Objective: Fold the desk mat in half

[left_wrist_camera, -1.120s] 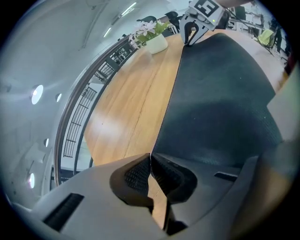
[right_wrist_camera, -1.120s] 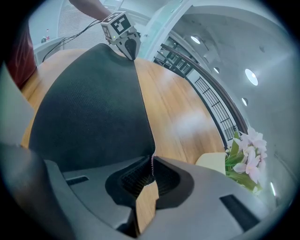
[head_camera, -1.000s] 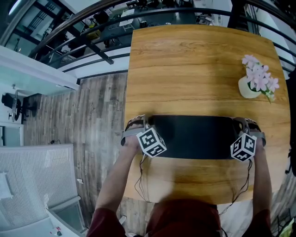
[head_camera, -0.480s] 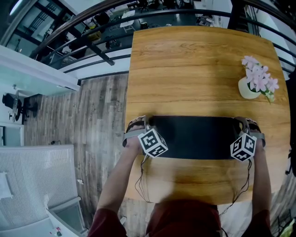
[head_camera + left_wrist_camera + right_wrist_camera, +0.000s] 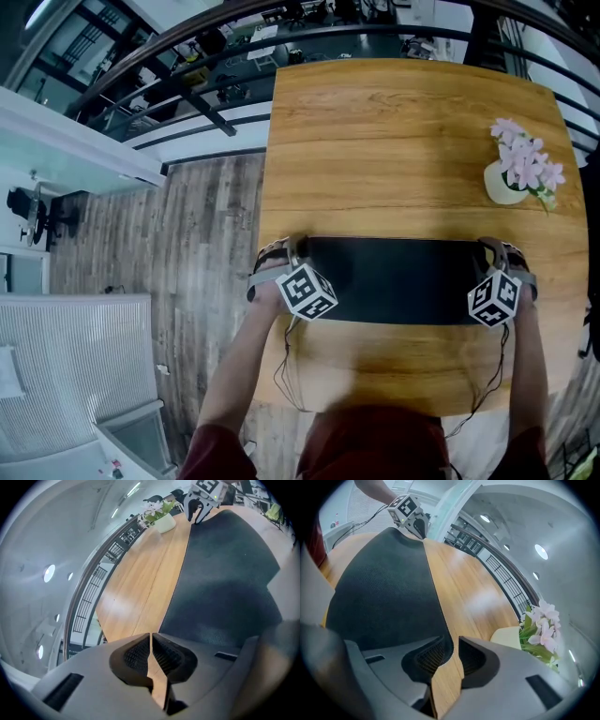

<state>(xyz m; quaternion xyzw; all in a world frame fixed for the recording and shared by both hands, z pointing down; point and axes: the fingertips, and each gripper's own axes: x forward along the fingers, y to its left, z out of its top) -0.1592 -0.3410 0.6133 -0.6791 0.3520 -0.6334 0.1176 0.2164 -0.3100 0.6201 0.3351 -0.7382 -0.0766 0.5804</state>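
Your right gripper [image 5: 452, 651]: fingers [image 5: 429, 657] have just been opening, now released, desk mat [image 5: 394, 279] edge loose between them. Left gripper [image 5: 151, 653]: clenched, seemingly empty. Mat: folded, on the desk [image 5: 394, 141] near you; fold likely finished, hence release.

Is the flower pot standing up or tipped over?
Standing up: the white pot sits base-down on the table, flowers on top.

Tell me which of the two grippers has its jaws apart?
The right gripper: its jaws have just been opening, with the edge of the desk mat loose between them. The left gripper has its jaws together.
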